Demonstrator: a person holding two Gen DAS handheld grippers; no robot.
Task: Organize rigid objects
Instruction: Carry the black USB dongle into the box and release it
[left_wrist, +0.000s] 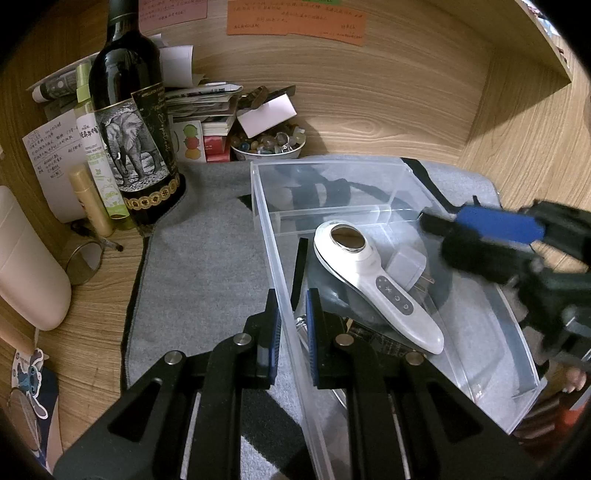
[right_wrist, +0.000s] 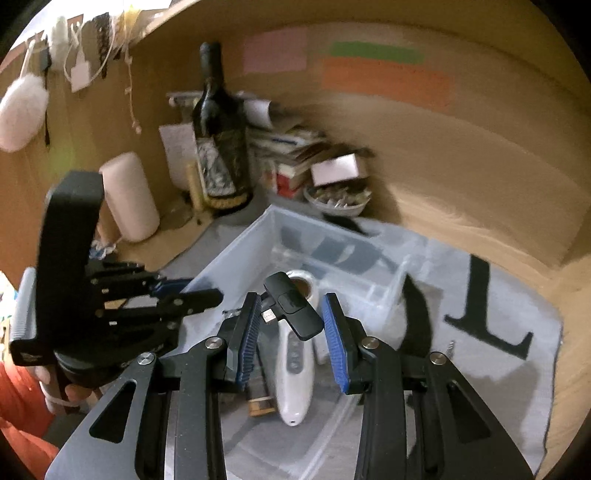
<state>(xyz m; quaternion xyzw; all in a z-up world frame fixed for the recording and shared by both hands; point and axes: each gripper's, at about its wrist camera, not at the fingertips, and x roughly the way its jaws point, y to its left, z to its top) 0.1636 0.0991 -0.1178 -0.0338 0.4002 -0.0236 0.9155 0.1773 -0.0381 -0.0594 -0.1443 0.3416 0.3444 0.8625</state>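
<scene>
The job looked partly done: things were going into the clear bin (left_wrist: 388, 177), which sat on the grey cloth (left_wrist: 207, 236) near the back of the worktop (left_wrist: 369, 107). The left gripper (left_wrist: 293, 317) pinched the bin's near wall to hold it steady. Inside lay the white handheld device (left_wrist: 373, 284) and a grey plug (left_wrist: 408, 264). The right gripper (right_wrist: 291, 332) was spread wide above the bin, and a small black gadget (right_wrist: 293, 308) was between its pads, seemingly let go. Next, that gripper probably needed to pull away and fetch another thing.

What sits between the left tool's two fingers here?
The clear plastic bin's near side wall: the left tool straddles it, one finger outside, one inside. This shows plainly in the left wrist view.
</scene>
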